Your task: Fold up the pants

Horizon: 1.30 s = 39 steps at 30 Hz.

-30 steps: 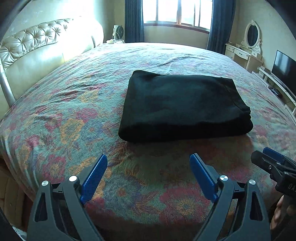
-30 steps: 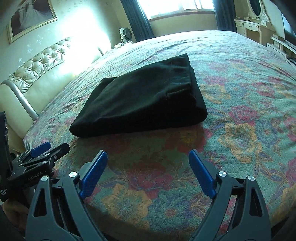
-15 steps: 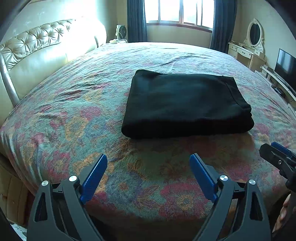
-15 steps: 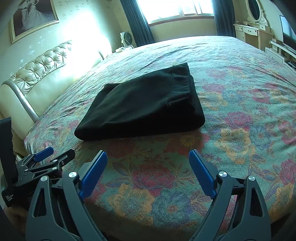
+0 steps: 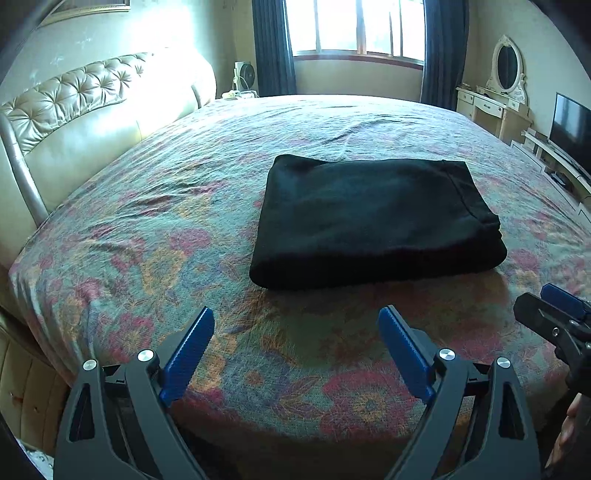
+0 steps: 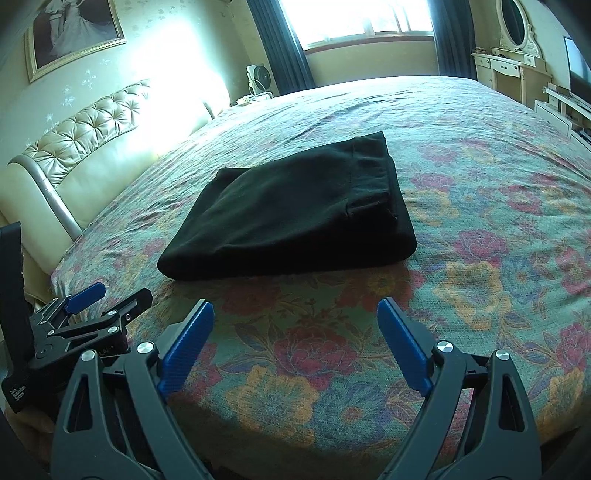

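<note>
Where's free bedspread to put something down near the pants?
Free: the strip between the pants and the near bed edge; the wide stretch from the pants to the headboard; the far side toward the window. Tightest at the near edge, where both open tools, left and right, hover.

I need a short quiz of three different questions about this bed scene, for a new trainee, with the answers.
1. True or false: the pants lie folded on the bed.
2. Which gripper holds the pants: (a) left gripper, (b) right gripper, (c) neither?
3. What colour are the pads on the fingers?

Key: 1 true. 2 (c): both are open and apart from the pants. 3 blue.
</note>
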Motion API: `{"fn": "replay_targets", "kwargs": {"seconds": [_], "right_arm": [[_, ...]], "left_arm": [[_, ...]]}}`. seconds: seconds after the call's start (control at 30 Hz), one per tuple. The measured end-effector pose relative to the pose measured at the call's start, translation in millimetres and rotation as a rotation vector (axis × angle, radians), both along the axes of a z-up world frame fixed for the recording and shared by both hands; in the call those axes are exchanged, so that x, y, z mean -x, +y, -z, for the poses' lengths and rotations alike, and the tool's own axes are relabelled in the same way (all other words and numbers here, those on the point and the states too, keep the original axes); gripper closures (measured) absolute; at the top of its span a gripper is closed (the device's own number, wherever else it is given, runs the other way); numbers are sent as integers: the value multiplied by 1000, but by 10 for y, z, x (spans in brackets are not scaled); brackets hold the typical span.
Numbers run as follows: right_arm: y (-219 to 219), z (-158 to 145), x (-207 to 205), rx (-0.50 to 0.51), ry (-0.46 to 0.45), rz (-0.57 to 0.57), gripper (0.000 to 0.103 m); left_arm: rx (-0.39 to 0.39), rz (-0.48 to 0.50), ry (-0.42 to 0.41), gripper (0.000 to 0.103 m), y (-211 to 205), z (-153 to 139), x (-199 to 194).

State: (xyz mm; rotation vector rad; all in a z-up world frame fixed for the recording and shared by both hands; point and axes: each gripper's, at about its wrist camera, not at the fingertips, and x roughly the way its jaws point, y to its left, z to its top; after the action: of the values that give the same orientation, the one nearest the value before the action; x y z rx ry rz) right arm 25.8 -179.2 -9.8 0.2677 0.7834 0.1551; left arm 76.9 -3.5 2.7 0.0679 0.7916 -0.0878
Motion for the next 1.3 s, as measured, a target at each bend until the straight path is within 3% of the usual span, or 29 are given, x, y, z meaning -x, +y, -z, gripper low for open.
{"fn": "replay_targets", "kwargs": {"seconds": [0.2, 0.47, 0.93, 1.17, 1.3], "right_arm": [[4, 1, 7, -1, 1, 0, 13], [15, 9, 22, -5, 6, 0, 13], [23, -6, 31, -5, 8, -5, 13], [28, -1, 38, -6, 12, -8, 13], [36, -2, 42, -8, 15, -13, 13]], "left_arm": [[22, 15, -17, 14, -24, -46, 28], [-61, -10, 4, 14, -84, 0, 17], [-9, -12, -11, 14, -60, -43, 37], [-19, -14, -96, 13, -52, -180, 105], [20, -21, -128, 10, -9, -239, 144]]}}
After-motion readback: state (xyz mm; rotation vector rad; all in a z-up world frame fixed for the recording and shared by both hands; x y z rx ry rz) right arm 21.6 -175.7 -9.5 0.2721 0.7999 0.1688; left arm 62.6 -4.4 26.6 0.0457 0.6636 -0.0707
